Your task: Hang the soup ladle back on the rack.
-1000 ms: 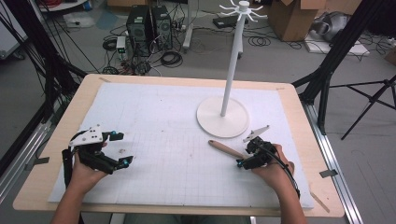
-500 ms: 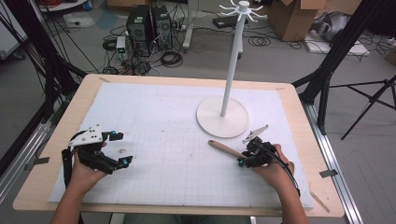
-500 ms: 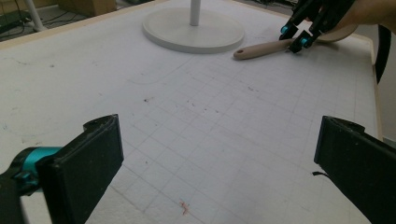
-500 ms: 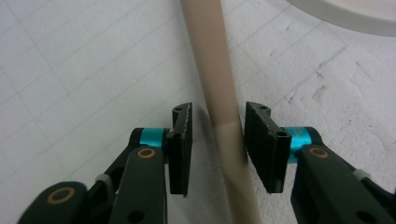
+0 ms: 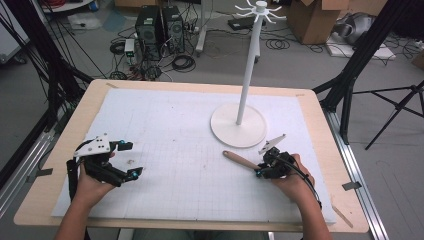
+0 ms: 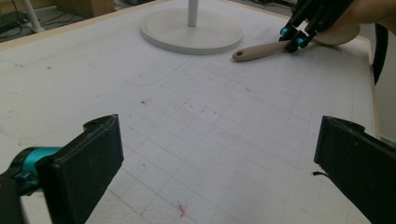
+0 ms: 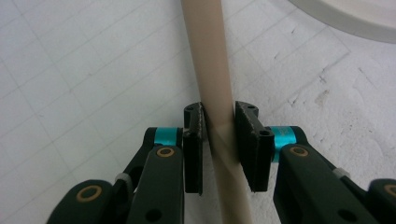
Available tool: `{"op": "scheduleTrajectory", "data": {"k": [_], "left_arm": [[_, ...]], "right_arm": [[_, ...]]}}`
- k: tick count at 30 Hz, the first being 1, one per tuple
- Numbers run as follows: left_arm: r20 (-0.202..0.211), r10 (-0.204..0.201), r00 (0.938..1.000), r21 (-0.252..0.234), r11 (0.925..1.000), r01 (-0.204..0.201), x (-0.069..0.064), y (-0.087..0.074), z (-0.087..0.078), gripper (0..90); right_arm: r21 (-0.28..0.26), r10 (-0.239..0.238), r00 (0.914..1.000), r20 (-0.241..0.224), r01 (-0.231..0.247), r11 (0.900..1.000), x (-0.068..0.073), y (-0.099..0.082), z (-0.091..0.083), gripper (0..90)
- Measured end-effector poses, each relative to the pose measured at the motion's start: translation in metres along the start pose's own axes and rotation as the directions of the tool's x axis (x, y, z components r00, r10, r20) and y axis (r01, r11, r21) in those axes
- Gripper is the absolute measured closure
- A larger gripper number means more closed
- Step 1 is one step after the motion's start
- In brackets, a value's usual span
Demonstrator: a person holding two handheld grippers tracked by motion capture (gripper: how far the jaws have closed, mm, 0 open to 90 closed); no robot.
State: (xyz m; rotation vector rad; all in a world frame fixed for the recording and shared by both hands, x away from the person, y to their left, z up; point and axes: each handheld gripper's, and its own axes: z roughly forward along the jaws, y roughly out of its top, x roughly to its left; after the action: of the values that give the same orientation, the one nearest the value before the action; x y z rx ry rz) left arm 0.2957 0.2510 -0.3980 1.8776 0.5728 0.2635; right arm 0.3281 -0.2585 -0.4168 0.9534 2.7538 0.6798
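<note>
A wooden-edged table (image 5: 90, 107) carries a white gridded mat (image 5: 170, 130) that covers most of its top. Toward the far right of the mat stands a white stand (image 5: 249, 75): a round flat base with a thin upright pole, crowned by a ring of small curved hooks. Just in front of that base, close beside it, lies a wooden utensil (image 5: 240, 160), resting flat on the mat. Its handle is a smooth, pale beige round stick with a rounded end pierced by a small hole, seen clearly in the left gripper view (image 6: 261, 50); the other end is hidden under the person's right hand. The right gripper (image 5: 265, 169) has just been closing its jaws, and in the right gripper view the two black pads press on either side of the handle (image 7: 212, 70), gripping it low against the mat. The left gripper (image 5: 127, 159) sits well apart on the near left of the mat, its jaws spread wide with nothing between them
</note>
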Motion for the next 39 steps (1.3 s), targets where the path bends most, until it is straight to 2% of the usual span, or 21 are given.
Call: {"op": "scheduleTrajectory", "data": {"k": [4,7,10,24,26,32,35,39], "left_arm": [[0.003,-0.001,1.0,-0.001,1.0,0.001,0.0,0.0,0.001,1.7],[0.0,-0.002,1.0,-0.003,1.0,0.002,0.0,0.0,0.001,1.7],[0.001,-0.002,1.0,-0.002,1.0,0.002,0.0,0.0,0.0,1.7],[0.0,-0.005,1.0,-0.005,1.0,0.005,0.0,0.0,-0.001,1.7],[-0.001,-0.003,1.0,-0.005,1.0,0.003,0.001,0.0,-0.001,1.7],[0.0,-0.007,1.0,-0.006,1.0,0.007,0.001,-0.001,-0.001,1.7],[0.0,-0.006,1.0,-0.005,1.0,0.006,0.0,0.0,-0.001,1.7],[-0.001,-0.005,1.0,-0.004,1.0,0.005,0.0,0.0,-0.002,1.7]], "right_arm": [[-0.003,-0.014,0.9999,-0.005,0.014,0.9999,-0.001,0.0,0.0,74.2],[0.015,-0.051,0.9987,-0.004,0.051,0.9986,0.001,0.002,0.0,75.5],[0.025,-0.06,0.9982,-0.004,0.06,0.9979,0.001,0.003,0.0,76.0],[0.026,-0.052,0.9985,-0.016,0.053,0.9983,0.005,0.002,-0.002,77.2],[0.011,-0.05,0.9983,-0.032,0.05,0.9987,0.005,0.001,-0.005,77.2],[-0.104,-0.031,0.9978,-0.059,0.024,0.9943,0.002,-0.004,-0.025,77.3],[-0.181,-0.023,0.9961,-0.085,0.007,0.9835,-0.001,-0.007,-0.039,77.3],[-0.275,-0.018,0.9957,-0.091,-0.008,0.9613,-0.003,-0.009,-0.06,77.2]]}}
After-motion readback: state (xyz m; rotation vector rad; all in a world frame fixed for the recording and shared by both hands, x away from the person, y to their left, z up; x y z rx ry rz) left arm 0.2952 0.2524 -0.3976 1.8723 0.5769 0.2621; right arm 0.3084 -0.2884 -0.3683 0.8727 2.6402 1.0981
